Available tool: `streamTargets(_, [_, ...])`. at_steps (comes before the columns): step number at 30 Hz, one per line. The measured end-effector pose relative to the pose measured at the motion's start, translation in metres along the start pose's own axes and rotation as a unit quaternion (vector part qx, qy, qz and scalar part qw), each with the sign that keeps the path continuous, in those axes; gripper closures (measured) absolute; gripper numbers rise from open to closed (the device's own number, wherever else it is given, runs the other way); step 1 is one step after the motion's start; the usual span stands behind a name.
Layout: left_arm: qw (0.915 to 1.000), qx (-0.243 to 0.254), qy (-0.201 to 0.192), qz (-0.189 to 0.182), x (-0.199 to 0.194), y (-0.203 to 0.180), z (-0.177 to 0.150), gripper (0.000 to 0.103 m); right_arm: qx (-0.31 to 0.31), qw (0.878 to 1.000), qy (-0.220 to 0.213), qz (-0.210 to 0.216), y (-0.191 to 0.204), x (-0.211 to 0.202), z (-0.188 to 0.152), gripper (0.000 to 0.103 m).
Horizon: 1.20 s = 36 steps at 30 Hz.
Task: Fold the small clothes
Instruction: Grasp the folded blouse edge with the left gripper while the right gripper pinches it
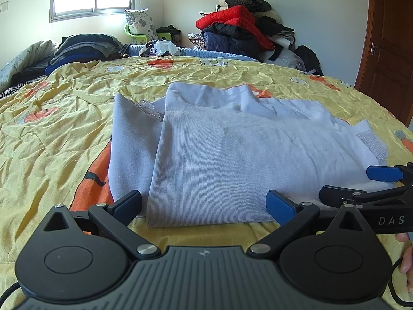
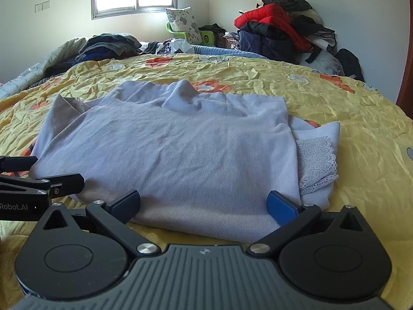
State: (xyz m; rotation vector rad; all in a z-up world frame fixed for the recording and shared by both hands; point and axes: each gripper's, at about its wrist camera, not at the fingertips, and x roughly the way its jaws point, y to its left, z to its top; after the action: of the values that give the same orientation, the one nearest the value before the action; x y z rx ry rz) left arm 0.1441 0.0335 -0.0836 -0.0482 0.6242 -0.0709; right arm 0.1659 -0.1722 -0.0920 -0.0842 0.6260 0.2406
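A pale lilac knit top [image 1: 222,155] lies partly folded on the yellow bedspread [image 1: 64,118], sleeves tucked under, lace trim showing at its sides. My left gripper [image 1: 204,202] is open, its fingers spread across the near hem without gripping. The right gripper [image 1: 361,180] enters that view from the right, low over the top's right corner. In the right wrist view the same top [image 2: 180,149] fills the middle, with a lace cuff [image 2: 316,164] at its right. My right gripper [image 2: 204,202] is open over the near hem. The left gripper [image 2: 33,178] shows at the left edge.
A pile of jackets, one red [image 1: 237,25], is heaped at the far right corner. Folded dark clothes [image 1: 85,49] sit at the bed's far left. A wooden door [image 1: 387,38] stands on the right. A patterned pillow [image 2: 183,23] rests below the window.
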Motion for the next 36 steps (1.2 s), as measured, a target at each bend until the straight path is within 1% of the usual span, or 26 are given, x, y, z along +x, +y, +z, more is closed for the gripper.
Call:
streamTargets(3, [1.0,0.0,-0.004,-0.003,-0.004,0.002,-0.001,0.0,-0.002,1.0,0.001,-0.001,0.0,0.0,0.0,0.0])
streamTargets(5, [0.9997,-0.013,-0.016,-0.011,-0.014,0.007,-0.002,0.0,0.0,1.0,-0.001,0.001,-0.001,-0.001,0.0,0.0])
streamTargets(7, [0.9986,-0.035,-0.028,-0.028,-0.028,0.02,0.001,0.0,0.011,1.0,-0.015,0.007,-0.004,-0.007,-0.001,0.0])
streamTargets(8, [0.998,-0.04,-0.039,-0.027,-0.035,0.029,0.004,0.0,0.019,0.999,-0.025,0.01,-0.005,-0.011,-0.002,0.0])
streamTargets(9, [0.9979,-0.039,-0.049,-0.017,-0.039,0.037,0.01,0.0,0.028,0.999,-0.031,0.012,-0.004,-0.016,-0.003,0.0])
streamTargets(11, [0.9977,-0.037,-0.055,0.014,-0.041,0.056,0.026,0.0,0.028,0.999,-0.04,0.021,0.005,-0.024,-0.002,0.0])
streamTargets(12, [0.9974,-0.044,-0.053,0.024,-0.038,0.069,0.036,0.0,0.014,0.998,-0.045,0.028,0.014,-0.027,-0.001,0.0])
streamTargets(13, [0.9971,-0.054,-0.045,0.028,-0.031,0.081,0.046,0.0,-0.013,0.998,-0.052,0.032,0.027,-0.031,0.0,0.0])
streamTargets(15, [0.9964,-0.08,-0.019,0.022,-0.016,0.102,0.065,0.0,-0.085,0.994,-0.065,0.023,0.059,-0.037,0.0,0.0])
streamTargets(17, [0.9933,-0.114,0.014,-0.01,0.003,0.123,0.079,0.0,-0.158,0.985,-0.073,0.013,0.089,-0.039,-0.002,0.0])
streamTargets(19, [0.9892,-0.131,0.043,-0.049,0.023,0.133,0.09,0.0,-0.217,0.973,-0.072,0.0,0.114,-0.037,-0.005,0.0])
streamTargets(21, [0.9847,-0.144,0.07,-0.069,0.041,0.137,0.096,0.0,-0.265,0.961,-0.072,-0.018,0.134,-0.032,-0.011,0.0])
streamTargets(23, [0.9795,-0.157,0.087,-0.093,0.057,0.138,0.097,0.0,-0.301,0.95,-0.069,-0.036,0.148,-0.026,-0.016,0.0])
streamTargets(24, [0.9771,-0.161,0.094,-0.102,0.064,0.139,0.099,0.0,-0.31,0.946,-0.078,-0.047,0.153,-0.026,-0.017,0.0])
streamTargets(27, [0.9683,-0.171,0.111,-0.144,0.081,0.138,0.101,0.0,-0.328,0.939,-0.081,-0.071,0.163,-0.021,-0.015,0.0])
streamTargets(28, [0.966,-0.174,0.116,-0.152,0.086,0.137,0.102,0.0,-0.33,0.937,-0.083,-0.077,0.166,-0.019,-0.014,0.0])
streamTargets(31, [0.9583,-0.181,0.132,-0.178,0.101,0.135,0.104,0.0,-0.33,0.936,-0.088,-0.09,0.175,-0.009,-0.01,0.0])
streamTargets(35, [0.9486,-0.195,0.133,-0.211,0.115,0.132,0.109,0.0,-0.32,0.938,-0.094,-0.099,0.183,0.004,-0.004,0.0])
streamTargets(36, [0.9445,-0.204,0.135,-0.219,0.119,0.133,0.11,0.0,-0.318,0.938,-0.095,-0.101,0.185,0.007,-0.001,0.0])
